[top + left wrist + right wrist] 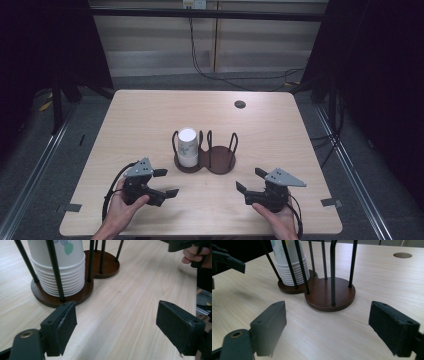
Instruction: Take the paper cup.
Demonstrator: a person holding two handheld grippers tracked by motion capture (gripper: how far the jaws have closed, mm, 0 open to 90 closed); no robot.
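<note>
The stack of paper cups (188,146) stands in the holder's (221,163) left bay; both the left gripper (166,182) and right gripper (249,180) gape wide, empty; cups look light, crushable, so grip gently near the rim.

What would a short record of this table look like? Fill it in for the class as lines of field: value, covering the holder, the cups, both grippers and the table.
holder: dark wooden two-ring cup holder with black upright rods, mid-table
cups: stack of white paper cups, rims down, in the holder's left ring
right ring: empty
left gripper: open, holding nothing, near the table's front edge
right gripper: open, holding nothing, near the table's front edge
table: light wood, round dark cable hole towards the back
</note>
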